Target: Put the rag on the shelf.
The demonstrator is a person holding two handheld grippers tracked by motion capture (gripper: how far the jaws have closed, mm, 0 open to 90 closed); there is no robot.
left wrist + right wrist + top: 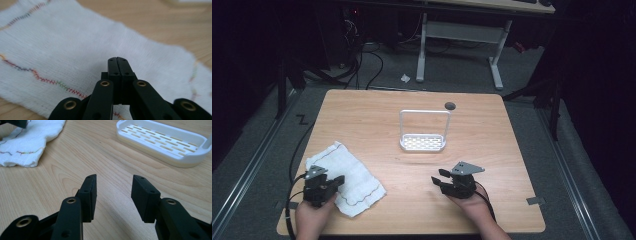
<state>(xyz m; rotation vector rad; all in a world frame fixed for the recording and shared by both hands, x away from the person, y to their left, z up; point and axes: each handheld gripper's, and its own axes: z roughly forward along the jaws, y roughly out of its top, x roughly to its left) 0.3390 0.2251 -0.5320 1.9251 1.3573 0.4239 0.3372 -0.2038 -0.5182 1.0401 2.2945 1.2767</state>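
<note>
A white cloth (347, 176) with wavy coloured stitching lies flat at the table's front left. My left gripper (337, 181) hovers at its near edge, and in the left gripper view its jaws are pressed together over the cloth (75, 50) with nothing between them. My right gripper (439, 177) rests at the front right of the table, jaws apart over bare wood (113, 182). A white slotted rack (423, 142) with a tall wire handle stands in the middle of the table; its tray (160, 142) lies ahead of the right gripper.
A small dark round spot (450, 105) sits near the table's far edge. The wooden table (492, 150) has rounded corners, with metal floor rails on both sides. A white desk frame (462, 40) and cables stand on the floor beyond.
</note>
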